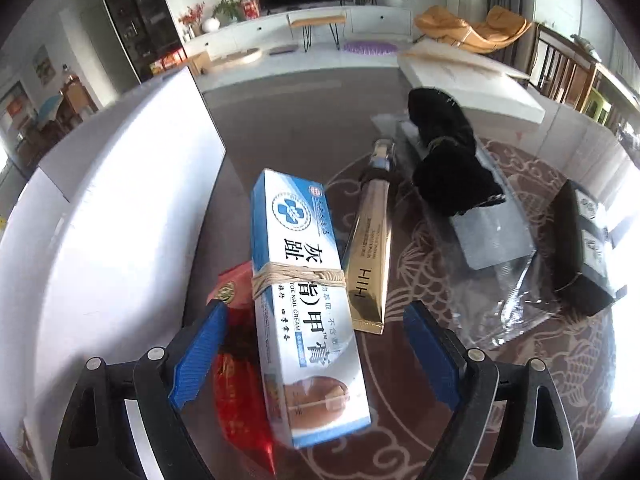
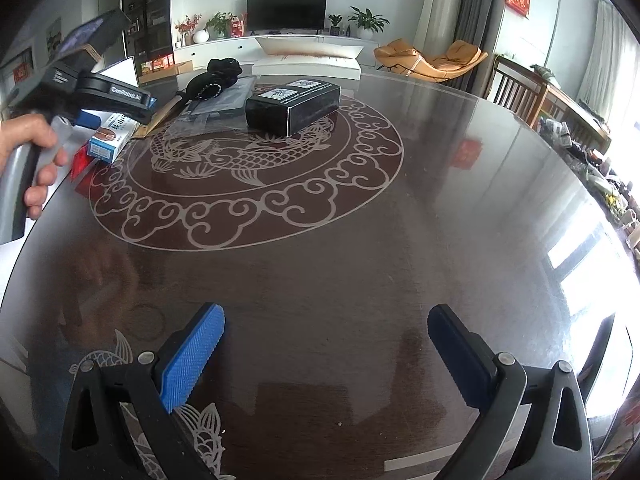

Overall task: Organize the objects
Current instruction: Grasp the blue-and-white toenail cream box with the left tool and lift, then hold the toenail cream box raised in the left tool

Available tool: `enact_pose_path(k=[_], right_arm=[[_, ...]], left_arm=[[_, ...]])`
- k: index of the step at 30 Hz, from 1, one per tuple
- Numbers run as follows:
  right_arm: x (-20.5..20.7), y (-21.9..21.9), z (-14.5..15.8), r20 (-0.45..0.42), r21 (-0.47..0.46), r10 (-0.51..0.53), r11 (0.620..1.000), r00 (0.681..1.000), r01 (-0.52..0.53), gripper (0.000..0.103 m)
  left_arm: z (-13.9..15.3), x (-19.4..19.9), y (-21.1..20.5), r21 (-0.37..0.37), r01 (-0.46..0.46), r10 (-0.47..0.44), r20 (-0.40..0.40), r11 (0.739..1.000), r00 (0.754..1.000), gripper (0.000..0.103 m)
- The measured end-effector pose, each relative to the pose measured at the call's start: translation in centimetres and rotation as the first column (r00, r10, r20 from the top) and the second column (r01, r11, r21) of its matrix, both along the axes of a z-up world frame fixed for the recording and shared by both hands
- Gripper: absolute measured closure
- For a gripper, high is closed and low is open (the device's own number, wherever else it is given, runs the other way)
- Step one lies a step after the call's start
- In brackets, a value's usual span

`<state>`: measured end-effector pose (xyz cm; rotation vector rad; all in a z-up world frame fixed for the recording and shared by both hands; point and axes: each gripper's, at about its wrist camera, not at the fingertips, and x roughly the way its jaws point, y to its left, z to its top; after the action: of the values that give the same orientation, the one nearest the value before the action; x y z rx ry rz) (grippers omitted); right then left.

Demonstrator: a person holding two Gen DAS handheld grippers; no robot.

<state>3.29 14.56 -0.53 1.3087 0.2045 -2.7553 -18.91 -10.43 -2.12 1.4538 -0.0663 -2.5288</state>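
A blue-and-white toe nail cream box [image 1: 304,300], bound with twine, lies on a red packet [image 1: 236,380] between the open jaws of my left gripper [image 1: 316,344]. A gold box [image 1: 370,252] lies just right of it. Beyond are a black cloth bundle [image 1: 448,160] on a grey pouch [image 1: 492,232] and a black box [image 1: 580,248]. My right gripper [image 2: 326,354] is open and empty over bare table. Its view shows the left gripper [image 2: 116,98] over the cream box [image 2: 110,138], the black box [image 2: 294,106] and the bundle [image 2: 214,78].
A round dark table [image 2: 360,240] with a fish-and-cloud pattern carries everything. A large white box [image 1: 120,200] stands at the left of the objects. Clear plastic wrap [image 1: 516,308] lies under the pouch. Chairs and a living room lie beyond.
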Motion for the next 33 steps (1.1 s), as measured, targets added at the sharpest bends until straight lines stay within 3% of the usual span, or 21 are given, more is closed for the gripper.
enact_pose_path(k=[1,2,3,7,10,11,13,14,15,19,20,33], right_arm=[[0.0,0.0,0.0,0.002,-0.004,0.0,1.0,1.0,0.0,0.001],[-0.1,0.1,0.0,0.005,-0.009,0.001,1.0,1.0,-0.001,0.001],[-0.1,0.1,-0.1,0.009,-0.017,0.0,1.0,1.0,0.0,0.001],[-0.4,0.6,-0.3,0.033,-0.059,-0.004,0.998,0.999,0.006,0.001],[-0.5,0.8,-0.3,0.039,-0.07,-0.01,0.997,0.999,0.013,0.001],[-0.5,0.7,-0.4,0.039,-0.07,-0.008,0.997,0.999,0.011,0.001],[-0.4,0.7,-0.4,0.04,-0.071,-0.006,0.997,0.999,0.009,0.0],[-0.4,0.6,-0.4,0.041,-0.07,-0.005,0.997,0.999,0.008,0.0],[-0.4,0.6,-0.4,0.041,-0.07,-0.005,0.997,0.999,0.008,0.0],[-0.4,0.5,-0.4,0.042,-0.071,-0.004,0.997,0.999,0.007,0.0],[-0.4,0.5,-0.4,0.042,-0.071,-0.004,0.997,0.999,0.007,0.0],[-0.4,0.5,-0.4,0.042,-0.071,-0.004,0.997,0.999,0.007,0.0]], left_arm=[[0.0,0.1,0.1,-0.012,0.009,-0.009,-0.021,1.0,1.0,0.017],[0.1,0.6,0.2,0.002,0.029,-0.029,-0.051,1.0,0.998,0.043],[0.2,1.2,0.4,0.0,0.036,-0.036,-0.064,0.999,0.997,0.059],[-0.2,5.6,1.8,0.105,0.107,-0.097,-0.102,0.989,0.99,0.059],[-0.3,10.6,3.3,0.227,0.189,-0.163,-0.128,0.956,0.978,0.058],[-0.5,11.9,3.6,0.26,0.207,-0.179,-0.129,0.943,0.975,0.057],[-0.7,14.2,4.1,0.256,0.239,-0.209,-0.139,0.937,0.968,0.04],[-1.0,14.7,4.1,0.24,0.245,-0.22,-0.127,0.939,0.967,0.02],[-1.3,15.0,4.3,0.226,0.259,-0.238,-0.116,0.939,0.964,0.01],[-1.7,14.6,5.6,0.126,0.308,-0.299,-0.081,0.943,0.951,0.006],[-1.8,14.4,5.8,0.131,0.311,-0.304,-0.076,0.941,0.95,0.0],[-1.7,14.6,5.6,0.137,0.307,-0.297,-0.083,0.942,0.951,0.0]])
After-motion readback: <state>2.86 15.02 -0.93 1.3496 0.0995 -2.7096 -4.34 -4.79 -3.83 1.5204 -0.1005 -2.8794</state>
